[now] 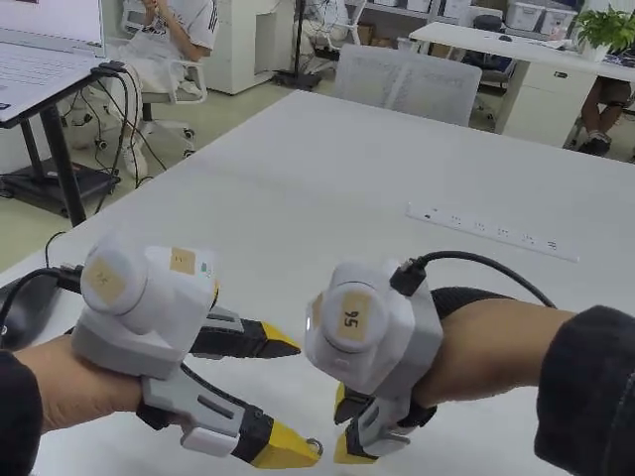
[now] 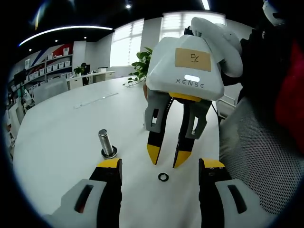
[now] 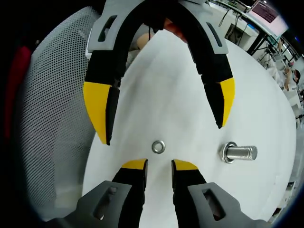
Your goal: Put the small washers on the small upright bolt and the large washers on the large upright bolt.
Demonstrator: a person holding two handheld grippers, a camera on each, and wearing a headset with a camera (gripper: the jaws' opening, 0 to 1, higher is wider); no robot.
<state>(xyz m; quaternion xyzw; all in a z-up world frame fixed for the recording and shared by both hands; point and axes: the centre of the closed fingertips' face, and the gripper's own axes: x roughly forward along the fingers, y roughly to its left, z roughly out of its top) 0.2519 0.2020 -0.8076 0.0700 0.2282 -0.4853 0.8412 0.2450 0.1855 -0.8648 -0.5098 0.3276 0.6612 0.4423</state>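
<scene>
Holding the left gripper (image 2: 160, 164) spread wide and empty, low over the white tabletop (image 2: 61, 142) — likely parked that way to keep out of the pick yet close to the work. Poising the right gripper (image 2: 167, 156) tip-down over the same patch, narrowed to a slim gap with nothing in it. Seemingly pre-set for something small and flat, so that only a short pinch is needed. Facing the two toward each other, with the right one's tips inside the spread of the left.

As for the task's thing: one loose washer (image 3: 158, 147), flat on the tabletop, just ahead of the right gripper's tips and in line with their gap, apart from them and not yet touched. In the left gripper view, just under those downward-pointing tips and between the left's own open jaws. Near it, off to one side, the upright bolt (image 2: 106, 141), thread upward, with a ring (image 2: 109, 153) round its foot — washer or flange, cannot tell. Cannot tell either whether this is the small or the large bolt, with no second one beside it to compare.

Judging the step as the approach to pick up the washer; slipping it over the bolt not yet done.
</scene>
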